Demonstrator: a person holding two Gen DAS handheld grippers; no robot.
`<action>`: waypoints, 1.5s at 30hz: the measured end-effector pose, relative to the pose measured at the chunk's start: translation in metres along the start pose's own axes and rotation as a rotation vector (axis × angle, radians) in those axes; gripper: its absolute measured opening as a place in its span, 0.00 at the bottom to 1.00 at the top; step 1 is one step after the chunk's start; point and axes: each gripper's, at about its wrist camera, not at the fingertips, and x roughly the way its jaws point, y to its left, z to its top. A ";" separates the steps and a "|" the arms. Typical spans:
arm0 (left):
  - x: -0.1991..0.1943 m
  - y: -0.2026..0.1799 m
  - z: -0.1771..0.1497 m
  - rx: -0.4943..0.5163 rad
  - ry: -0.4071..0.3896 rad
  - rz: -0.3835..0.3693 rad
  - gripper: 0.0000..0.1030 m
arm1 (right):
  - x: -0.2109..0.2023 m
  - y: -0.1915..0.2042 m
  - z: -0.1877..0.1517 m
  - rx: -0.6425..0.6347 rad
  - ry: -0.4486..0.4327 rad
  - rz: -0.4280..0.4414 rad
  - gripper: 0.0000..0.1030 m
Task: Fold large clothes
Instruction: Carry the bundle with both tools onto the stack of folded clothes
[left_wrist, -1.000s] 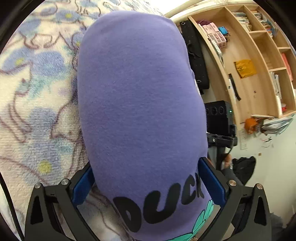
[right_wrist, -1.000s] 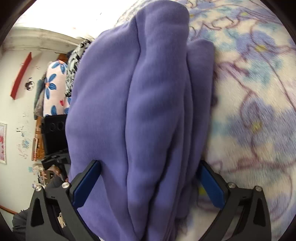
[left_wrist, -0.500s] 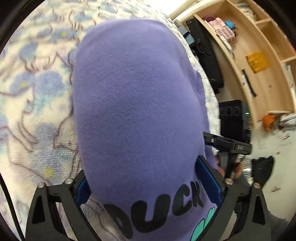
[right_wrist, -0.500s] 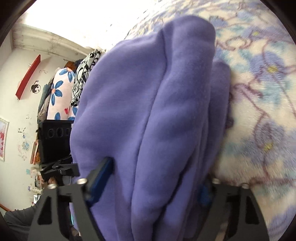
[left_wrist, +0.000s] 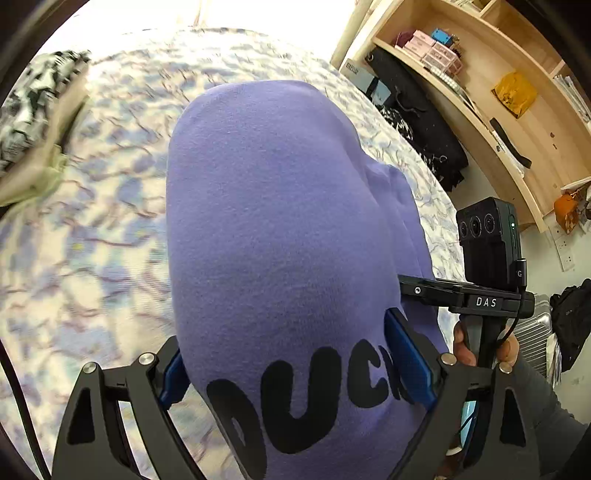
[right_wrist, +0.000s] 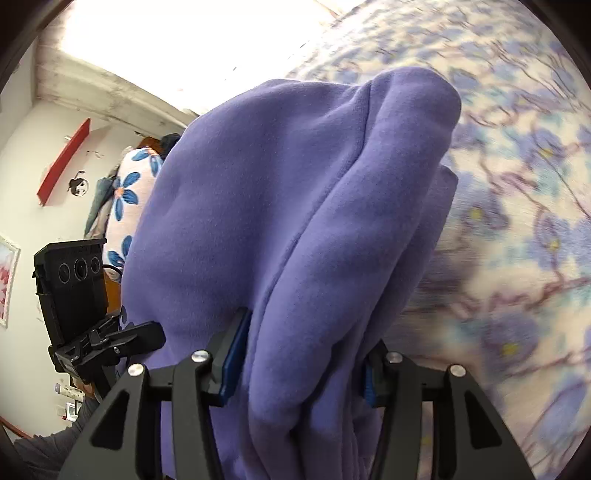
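We see the purple sweater (left_wrist: 280, 236) bundled up and filling the middle of both wrist views, raised clear above the bed (left_wrist: 92, 240) with its blue-flowered cover.

In the left wrist view the left gripper (left_wrist: 291, 369) has the sweater between its jaws — the thick fold fills the whole gap, and both blue pads (left_wrist: 406, 362) press into the cloth at the sides. The jaws stand wide, yet they have just been closing a little, and they are clamped on the bundle. Black lettering reading "DUCK" (left_wrist: 314, 398) sits on the fabric right between the jaws, near the lower edge of the view. The rest of the sweater runs forward from the jaws as a smooth rounded mass.

In the right wrist view the right gripper (right_wrist: 299, 358) grips a narrower part of the same sweater. Its jaws have just been closing and now stand about half apart, both pads (right_wrist: 236, 354) sunk into the folds. Several soft ridges of cloth pass between them and rise away to a rounded end near the top of the view; more fabric spills out to the left of the left pad.

Each view shows the other gripper beside the sweater, with a hand (left_wrist: 480, 347) around its handle in the left view. A wooden shelf (left_wrist: 480, 92) stands beyond the bed, and a patterned garment (left_wrist: 33, 107) lies on the bed at the far left.
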 end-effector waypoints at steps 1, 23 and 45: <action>-0.013 0.004 -0.002 0.002 -0.005 0.007 0.88 | 0.002 0.010 0.000 -0.004 -0.004 0.006 0.48; -0.251 0.283 0.103 -0.137 -0.172 0.060 0.90 | 0.190 0.265 0.172 -0.122 -0.026 0.158 0.49; -0.159 0.521 0.251 -0.227 -0.193 0.149 1.00 | 0.401 0.237 0.315 -0.164 -0.025 0.056 0.55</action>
